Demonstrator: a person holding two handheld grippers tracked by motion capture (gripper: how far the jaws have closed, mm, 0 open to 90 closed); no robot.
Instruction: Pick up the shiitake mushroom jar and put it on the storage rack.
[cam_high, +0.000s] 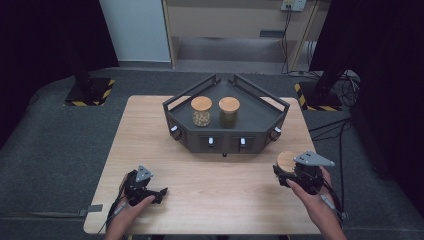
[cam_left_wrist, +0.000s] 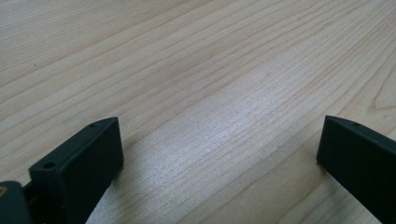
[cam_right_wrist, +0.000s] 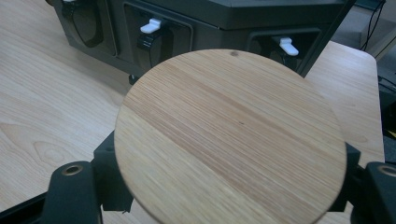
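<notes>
Plenty of open table (cam_high: 215, 192) between my grippers — only the dark tray (cam_high: 226, 131) blocks things further back.

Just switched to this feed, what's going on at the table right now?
A person works two handheld grippers at a wooden table. The right gripper is shut on a jar with a wooden lid, near the table's right edge in front of the dark tray. Two more lidded jars stand in the tray. The left gripper rests open, holding nothing.
</notes>
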